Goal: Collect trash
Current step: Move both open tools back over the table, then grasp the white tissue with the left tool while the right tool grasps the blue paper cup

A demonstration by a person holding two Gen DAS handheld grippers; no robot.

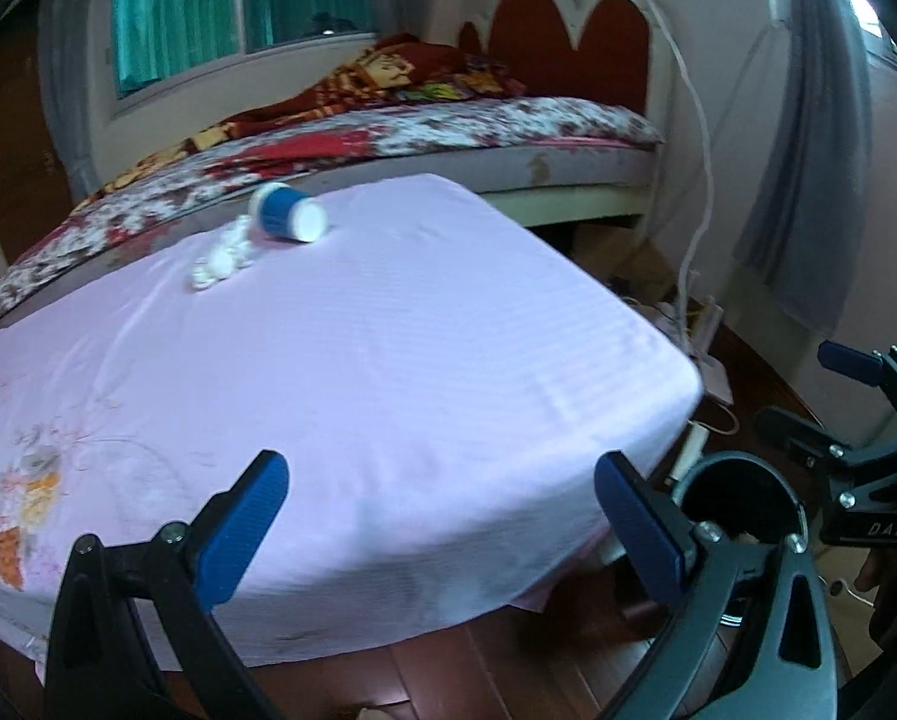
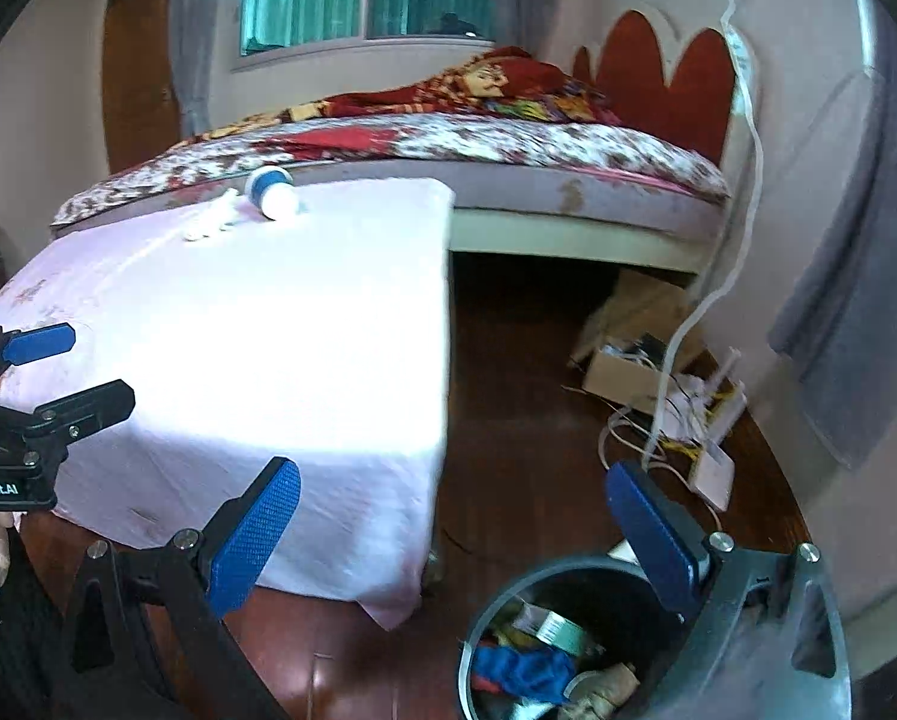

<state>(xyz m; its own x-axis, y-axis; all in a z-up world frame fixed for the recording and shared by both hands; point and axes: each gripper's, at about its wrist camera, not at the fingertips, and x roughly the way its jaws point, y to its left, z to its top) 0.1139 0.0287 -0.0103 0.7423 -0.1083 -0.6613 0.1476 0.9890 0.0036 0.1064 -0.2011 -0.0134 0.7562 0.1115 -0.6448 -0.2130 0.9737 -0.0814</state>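
A blue and white paper cup (image 1: 288, 213) lies on its side at the far edge of the table draped in a pink cloth (image 1: 388, 330); crumpled white tissue (image 1: 220, 258) lies just left of it. Both show again in the right wrist view, the cup (image 2: 273, 192) and the tissue (image 2: 211, 225). My left gripper (image 1: 442, 516) is open and empty over the table's near edge. My right gripper (image 2: 454, 534) is open and empty, above a dark round trash bin (image 2: 496, 606) on the floor that holds several scraps. The bin (image 1: 742, 492) sits at the table's right corner.
A bed (image 2: 508, 150) with a floral sheet and red blanket stands behind the table. Right of the table on the wooden floor (image 2: 520, 420) are a cardboard box (image 2: 622, 372), tangled cables and a white power strip (image 2: 712, 468). A hand (image 1: 886, 570) holds the right gripper.
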